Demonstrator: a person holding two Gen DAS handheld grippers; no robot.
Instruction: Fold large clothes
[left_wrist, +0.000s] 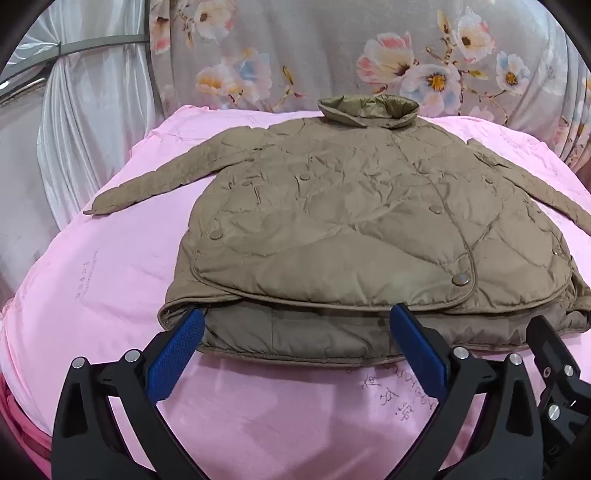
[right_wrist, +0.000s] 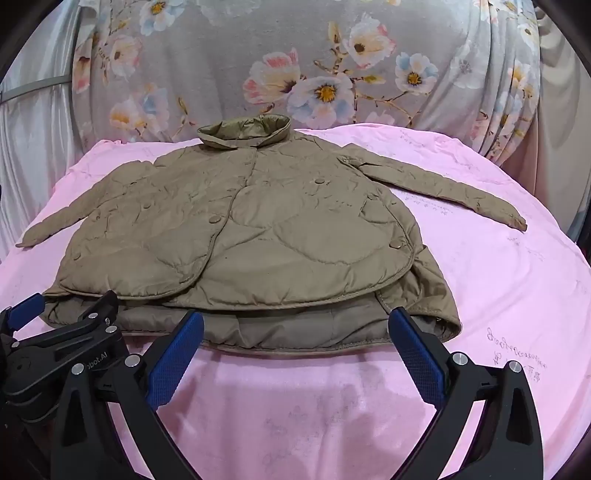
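Step in hand: approach. The left gripper (left_wrist: 295, 325) and right gripper (right_wrist: 295, 328) hover released at the jacket's (left_wrist: 369, 221) near hem; next, each must grasp it.

The left gripper (left_wrist: 297, 317) is built of matte black plastic: two thick curved arms sweep up from the bottom of its own view, each with a teardrop-shaped recess moulded into it. Each arm ends in a flat rectangular pad (left_wrist: 175, 356) of bright blue with a fine knurled, grid-like texture. Round, polished silver screw heads (left_wrist: 132, 355) sit at the pivots, two on each side. The right gripper (right_wrist: 295, 319) has the same make: black forked arms, blue textured pads (right_wrist: 421, 360) and shiny silver pivot screws (right_wrist: 457, 357). In the right wrist view the left gripper's black body bears white lettering (right_wrist: 96, 360) ending in "bot.AI", plus small silver bolts.
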